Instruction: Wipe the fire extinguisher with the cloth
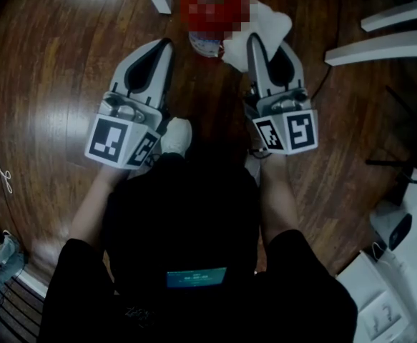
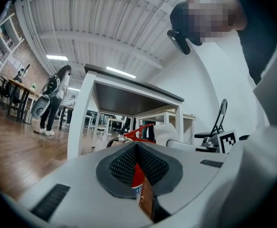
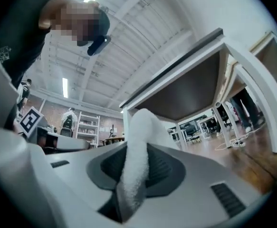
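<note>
One risk: my right gripper [image 1: 253, 38], clamped on the cloth [image 1: 270, 21], could tip the fire extinguisher [image 1: 204, 43], since my left gripper [image 1: 167, 43], jaws together and empty, grips nothing

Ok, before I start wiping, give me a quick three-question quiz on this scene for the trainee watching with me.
1. True or false: the right gripper is shut on the white cloth.
2. The fire extinguisher stands on: A) a stool; B) the wooden floor; C) a trolley.
3. Fill in: the left gripper has its jaws ___, with nothing between them.
Key: 1 true; 2 B; 3 shut.
</note>
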Tool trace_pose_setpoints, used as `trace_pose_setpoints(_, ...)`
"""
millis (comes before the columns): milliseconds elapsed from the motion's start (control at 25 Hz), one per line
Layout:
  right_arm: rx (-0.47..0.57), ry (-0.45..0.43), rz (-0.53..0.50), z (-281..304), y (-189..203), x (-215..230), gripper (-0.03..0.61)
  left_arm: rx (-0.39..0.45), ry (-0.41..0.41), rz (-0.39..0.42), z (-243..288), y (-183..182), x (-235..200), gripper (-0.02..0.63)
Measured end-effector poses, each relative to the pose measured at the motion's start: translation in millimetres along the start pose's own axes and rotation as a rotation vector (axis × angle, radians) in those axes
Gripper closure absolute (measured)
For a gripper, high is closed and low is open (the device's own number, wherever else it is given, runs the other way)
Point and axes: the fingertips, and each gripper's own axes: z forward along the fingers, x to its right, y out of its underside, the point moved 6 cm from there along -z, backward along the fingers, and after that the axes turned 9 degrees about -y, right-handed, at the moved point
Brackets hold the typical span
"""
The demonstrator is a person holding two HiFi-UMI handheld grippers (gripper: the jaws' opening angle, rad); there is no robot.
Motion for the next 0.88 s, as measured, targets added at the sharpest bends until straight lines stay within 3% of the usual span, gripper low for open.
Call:
trace_pose_setpoints(200,-0.087,-0.101,-0.049,13.6,20.5,-23.5,0.471,-0.002,-0.015,-0.012,-1.5,3.4,-5.5,0.614)
trace_pose_setpoints(480,-0.187,-0.041,-0.049,33.0,62.1,1.4,0.471,-0.007,-0.007,-0.003,-0.6,4.4,-1.9,0.614)
trace_pose_setpoints(880,-0.560,-0.010,0.049,5.2,209.2,31.6,0.471,-0.013,-0.004,-0.005,3.3,6.6,-0.4,0.614)
